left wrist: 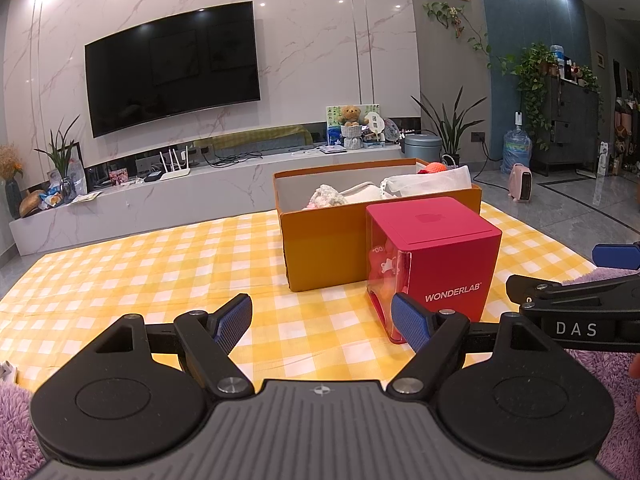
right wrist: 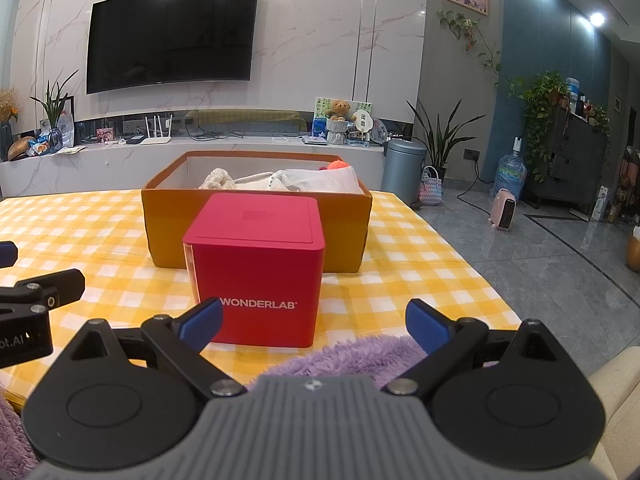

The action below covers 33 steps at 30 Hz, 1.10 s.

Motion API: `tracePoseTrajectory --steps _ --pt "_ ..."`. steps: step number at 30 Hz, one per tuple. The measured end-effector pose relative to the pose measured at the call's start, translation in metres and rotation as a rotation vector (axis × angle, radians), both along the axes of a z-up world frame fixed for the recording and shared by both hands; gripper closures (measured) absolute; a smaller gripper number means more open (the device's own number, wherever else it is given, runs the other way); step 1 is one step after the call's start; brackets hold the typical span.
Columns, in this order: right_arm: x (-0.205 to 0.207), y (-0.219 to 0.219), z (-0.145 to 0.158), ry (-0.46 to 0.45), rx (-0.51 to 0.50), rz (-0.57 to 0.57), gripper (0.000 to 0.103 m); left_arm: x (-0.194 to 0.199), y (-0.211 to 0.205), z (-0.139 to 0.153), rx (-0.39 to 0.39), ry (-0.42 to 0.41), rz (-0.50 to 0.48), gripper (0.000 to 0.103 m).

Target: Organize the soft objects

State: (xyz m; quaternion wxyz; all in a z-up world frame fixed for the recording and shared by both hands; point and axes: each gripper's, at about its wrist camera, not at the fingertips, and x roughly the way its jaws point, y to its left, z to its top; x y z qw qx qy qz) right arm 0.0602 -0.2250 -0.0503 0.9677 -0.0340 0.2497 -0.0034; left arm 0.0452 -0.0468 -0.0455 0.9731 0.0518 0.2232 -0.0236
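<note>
An orange cardboard box (left wrist: pixel 320 248) (right wrist: pixel 168 236) stands on the yellow checked cloth and holds soft items: a knitted piece (left wrist: pixel 326 196) (right wrist: pixel 216 178), white fabric (left wrist: pixel 428 182) (right wrist: pixel 320 180) and an orange ball (left wrist: pixel 436 167) (right wrist: pixel 338 165). A red WONDERLAB cube (left wrist: pixel 436 256) (right wrist: pixel 260 268) stands in front of it. A purple fluffy cloth (right wrist: pixel 352 356) (left wrist: pixel 612 368) lies at the near edge, under my right gripper (right wrist: pixel 314 322), which is open and empty. My left gripper (left wrist: pixel 322 322) is open and empty over the cloth, left of the cube.
The checked table (left wrist: pixel 140 264) (right wrist: pixel 80 224) ends at the right over a grey tiled floor (right wrist: pixel 540 248). A TV bench (left wrist: pixel 160 196) runs along the back wall. A bin (right wrist: pixel 402 170), water jug (right wrist: pixel 510 172) and pink heater (right wrist: pixel 504 210) stand on the floor.
</note>
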Motion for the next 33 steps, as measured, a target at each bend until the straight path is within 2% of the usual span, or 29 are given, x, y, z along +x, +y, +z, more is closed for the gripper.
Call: tracePoseTrajectory --steps 33 --pt "-0.0002 -0.0001 0.0001 0.002 -0.001 0.001 0.006 -0.0011 0.0019 0.0025 -0.014 0.000 0.013 0.010"
